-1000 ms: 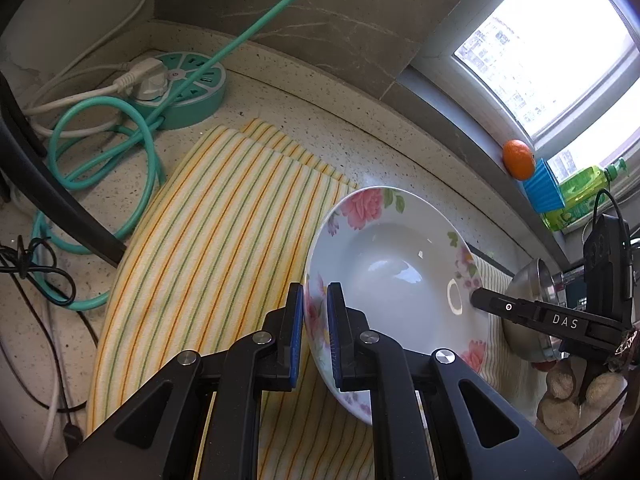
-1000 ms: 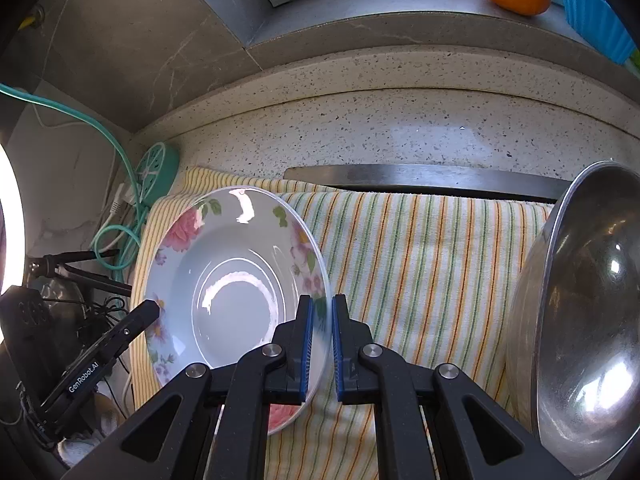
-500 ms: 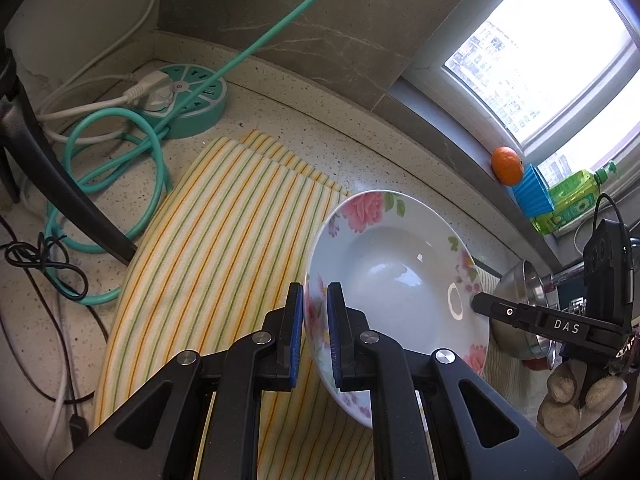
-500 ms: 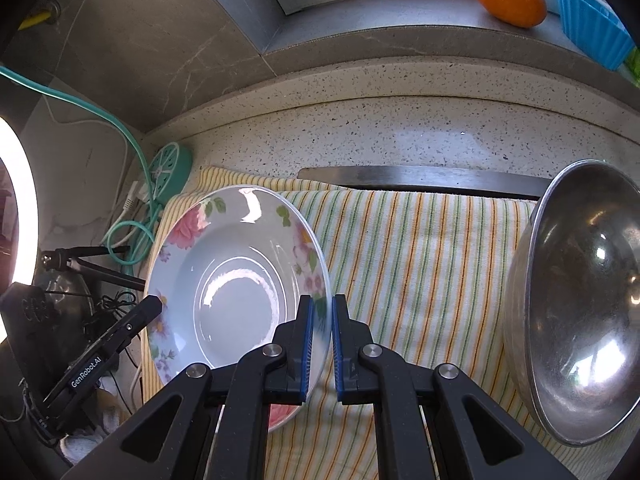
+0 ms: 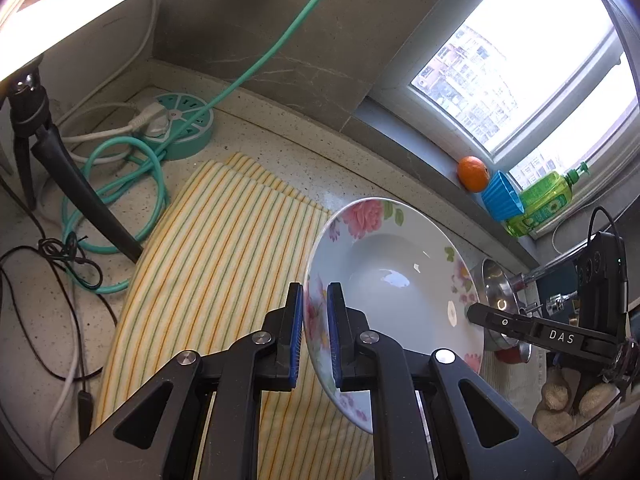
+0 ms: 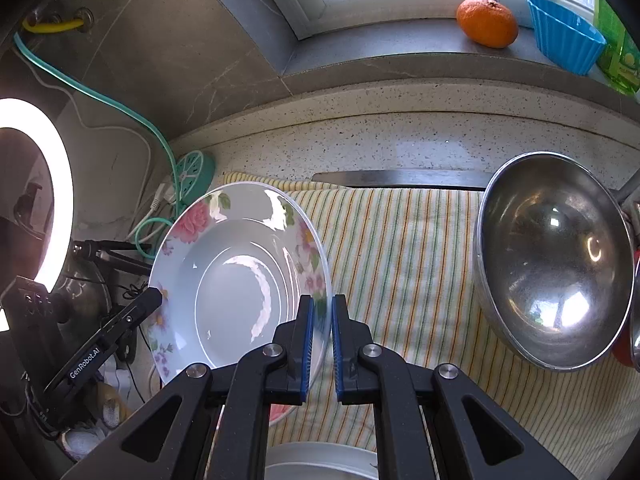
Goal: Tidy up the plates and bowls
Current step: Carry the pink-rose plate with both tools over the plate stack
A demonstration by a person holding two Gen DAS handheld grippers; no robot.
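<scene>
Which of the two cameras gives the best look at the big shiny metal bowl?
The right wrist view: the large stainless steel bowl fills its right side, tilted so that its whole inside shows, over the yellow striped cloth. In the left wrist view the bowl is small and mostly hidden behind the white flowered plate.

We saw a home kitchen, speckled stone counter [image 6: 400, 140], striped dish towel [image 6: 420, 248], dish soap bottle [image 5: 544, 200] on the windowsill [image 6: 400, 46].
</scene>
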